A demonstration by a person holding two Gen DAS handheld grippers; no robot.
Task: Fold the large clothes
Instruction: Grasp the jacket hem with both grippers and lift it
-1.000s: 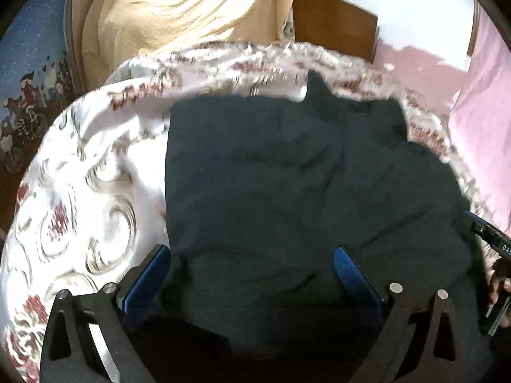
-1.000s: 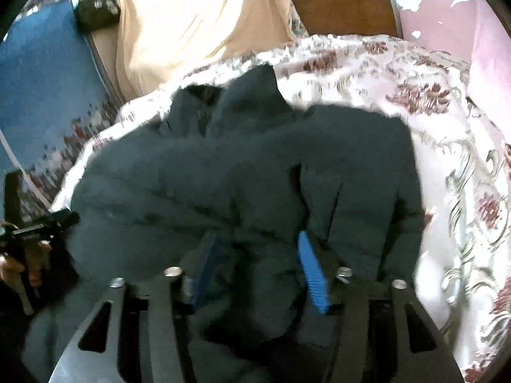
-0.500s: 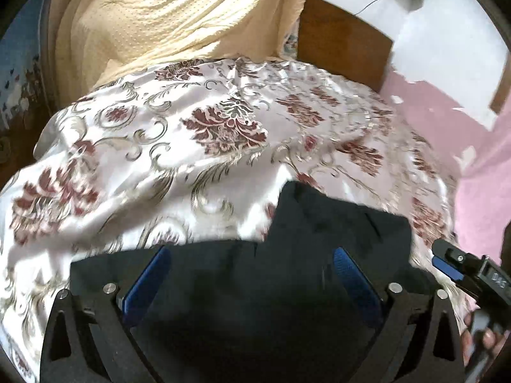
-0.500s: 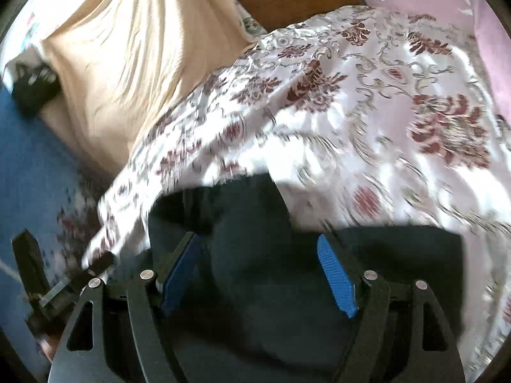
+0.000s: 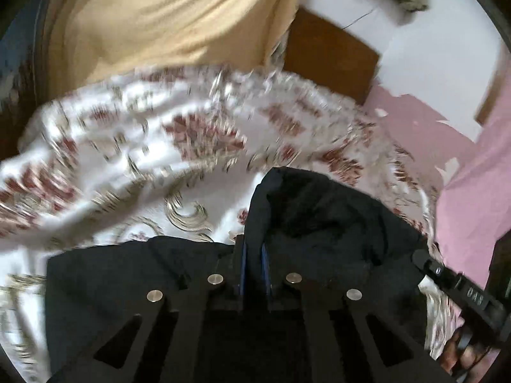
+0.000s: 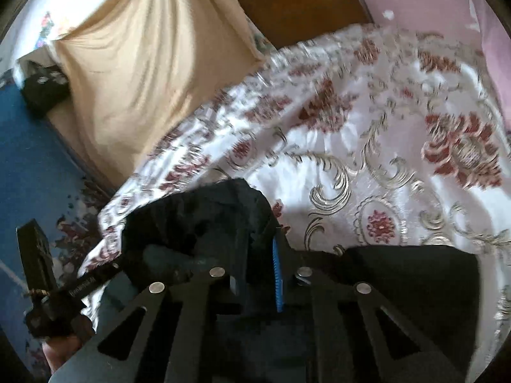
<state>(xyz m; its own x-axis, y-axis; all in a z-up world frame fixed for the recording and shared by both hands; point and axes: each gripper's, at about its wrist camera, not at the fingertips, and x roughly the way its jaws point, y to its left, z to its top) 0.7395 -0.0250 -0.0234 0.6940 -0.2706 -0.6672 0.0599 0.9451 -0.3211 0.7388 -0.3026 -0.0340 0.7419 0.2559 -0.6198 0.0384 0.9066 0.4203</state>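
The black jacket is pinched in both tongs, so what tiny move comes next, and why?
Probably carry it forward together and lay the pinched edge down. Both the left tongs and right tongs are shut on the black jacket, with bare flowery bedspread ahead.

Home bedroom. Bed with white satin bedspread [image 6: 367, 159], red floral and gold scroll print, fills most of both views. Brown wooden headboard [image 6: 303, 3] at the far end against a white wall [image 5: 415, 41]; pink lower wall paint [image 5: 424, 118] peeling in patches. Beige cloth [image 5: 166, 22] draped over something beside the bed. Blue patterned carpet [image 6: 28, 166] on the floor at the bed's side. Dark garment [image 5: 335, 223] lying on the bedspread.
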